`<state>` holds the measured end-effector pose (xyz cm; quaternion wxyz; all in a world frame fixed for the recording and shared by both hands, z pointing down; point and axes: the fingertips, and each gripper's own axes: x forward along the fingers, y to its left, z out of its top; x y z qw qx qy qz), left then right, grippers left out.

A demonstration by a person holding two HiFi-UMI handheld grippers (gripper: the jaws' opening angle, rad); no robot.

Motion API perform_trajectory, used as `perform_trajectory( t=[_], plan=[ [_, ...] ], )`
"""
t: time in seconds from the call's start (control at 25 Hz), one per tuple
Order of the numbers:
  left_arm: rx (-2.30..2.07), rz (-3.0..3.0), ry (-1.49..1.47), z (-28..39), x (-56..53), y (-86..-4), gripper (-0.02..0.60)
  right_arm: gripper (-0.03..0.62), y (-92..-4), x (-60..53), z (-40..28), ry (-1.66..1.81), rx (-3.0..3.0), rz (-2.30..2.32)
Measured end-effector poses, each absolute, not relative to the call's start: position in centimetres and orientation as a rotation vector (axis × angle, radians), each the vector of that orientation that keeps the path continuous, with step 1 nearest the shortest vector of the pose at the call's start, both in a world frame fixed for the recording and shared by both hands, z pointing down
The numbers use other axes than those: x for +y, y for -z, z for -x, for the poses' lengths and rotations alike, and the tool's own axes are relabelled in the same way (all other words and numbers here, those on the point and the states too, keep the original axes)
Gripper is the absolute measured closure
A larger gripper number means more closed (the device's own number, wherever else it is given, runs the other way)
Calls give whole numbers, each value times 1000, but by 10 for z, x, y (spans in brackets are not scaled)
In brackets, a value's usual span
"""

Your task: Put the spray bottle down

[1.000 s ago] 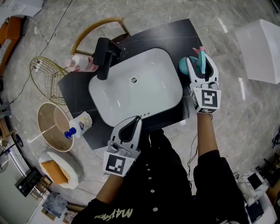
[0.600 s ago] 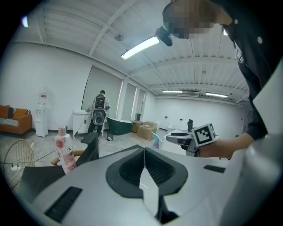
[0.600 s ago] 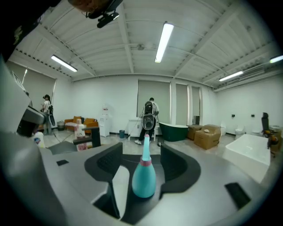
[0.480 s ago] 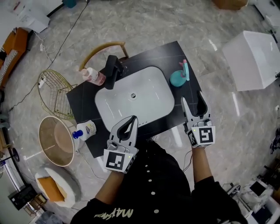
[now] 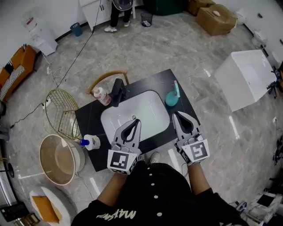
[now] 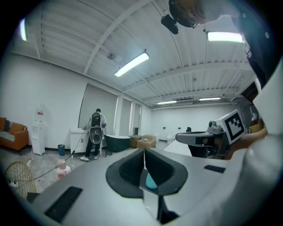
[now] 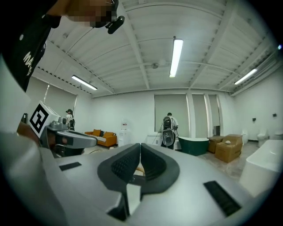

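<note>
The teal spray bottle (image 5: 170, 98) with a pink trigger stands upright on the right end of the black counter (image 5: 88, 119), beside the white sink (image 5: 146, 106). My right gripper (image 5: 177, 114) hovers high over the counter's near right edge, clear of the bottle. Its jaws are closing and meet with nothing between them. The right gripper view shows that right gripper (image 7: 139, 146) pointing level into the room. My left gripper (image 5: 136, 121) is shut and empty above the sink's near rim. In its own view the left gripper (image 6: 144, 152) also points level.
A black faucet (image 5: 117, 92) and a pink soap bottle (image 5: 101, 95) stand behind the sink. A white bottle with a blue cap (image 5: 90, 142) lies at the counter's left. A wire basket (image 5: 62, 117), a round bin (image 5: 57, 159), a white box (image 5: 247, 79) and a distant person (image 5: 119, 11) surround it.
My right gripper let go of the spray bottle, drew back toward me, rose and closed. The left gripper rose too. The head camera went up, so the counter looks smaller.
</note>
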<state>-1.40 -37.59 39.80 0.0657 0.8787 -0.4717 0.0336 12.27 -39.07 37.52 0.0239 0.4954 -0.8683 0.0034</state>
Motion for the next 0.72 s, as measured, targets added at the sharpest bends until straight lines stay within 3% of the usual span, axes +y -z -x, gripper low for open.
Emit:
perform_trajectory(
  t=[0.72],
  plan=[
    [-1406,-2768,-51,-8,-363,-354,565,599,-335,-360,-138,106,-2723,-1589]
  ],
)
